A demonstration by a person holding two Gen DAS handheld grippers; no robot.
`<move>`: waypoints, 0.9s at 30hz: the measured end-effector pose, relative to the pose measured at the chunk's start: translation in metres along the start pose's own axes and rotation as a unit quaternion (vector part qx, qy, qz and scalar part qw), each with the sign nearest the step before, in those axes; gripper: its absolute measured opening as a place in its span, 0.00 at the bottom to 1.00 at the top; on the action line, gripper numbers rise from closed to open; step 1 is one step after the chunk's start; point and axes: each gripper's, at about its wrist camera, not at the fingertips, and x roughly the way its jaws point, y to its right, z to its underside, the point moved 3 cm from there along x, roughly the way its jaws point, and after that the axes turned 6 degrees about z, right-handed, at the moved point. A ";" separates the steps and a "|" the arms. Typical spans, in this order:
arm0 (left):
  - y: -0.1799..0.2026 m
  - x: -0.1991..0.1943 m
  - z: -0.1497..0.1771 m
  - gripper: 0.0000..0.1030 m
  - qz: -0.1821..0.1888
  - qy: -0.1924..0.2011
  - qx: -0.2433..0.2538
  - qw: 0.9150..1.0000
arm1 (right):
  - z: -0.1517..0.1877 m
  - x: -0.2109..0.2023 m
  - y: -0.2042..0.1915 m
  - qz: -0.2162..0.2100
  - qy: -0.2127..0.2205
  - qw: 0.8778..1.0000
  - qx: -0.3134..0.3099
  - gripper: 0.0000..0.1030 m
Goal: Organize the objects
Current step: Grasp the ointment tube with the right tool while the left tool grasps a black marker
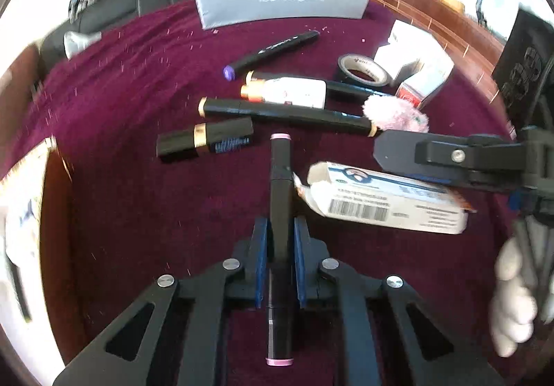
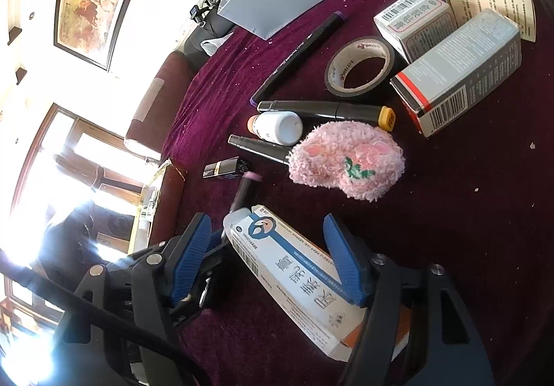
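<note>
5 markers (image 2: 301,41) – 4 cartons (image 2: 460,74) – 1 tape (image 2: 360,66), 1 lipstick (image 2: 226,167).

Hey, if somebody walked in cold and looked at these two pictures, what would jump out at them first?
Probably the black marker with pink ends, clamped lengthwise in the left gripper over the maroon cloth. Next, the white and blue medicine box sitting between the right gripper's fingers. Behind them, a fluffy pink pouch lies beside a row of markers and a tape roll.
</note>
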 end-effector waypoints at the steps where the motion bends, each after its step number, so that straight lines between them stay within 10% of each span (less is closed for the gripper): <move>1: -0.003 -0.004 0.005 0.11 0.004 0.003 -0.009 1.000 | 0.000 0.000 0.000 0.001 0.000 1.000 -0.002 0.65; 13: -0.012 -0.030 0.050 0.11 -0.032 0.003 0.000 0.999 | 0.011 0.006 -0.029 0.080 -0.031 0.991 -0.101 0.70; 27: -0.011 -0.062 0.065 0.11 -0.028 0.058 -0.024 0.998 | 0.058 0.016 -0.060 0.287 -0.060 0.919 -0.262 0.63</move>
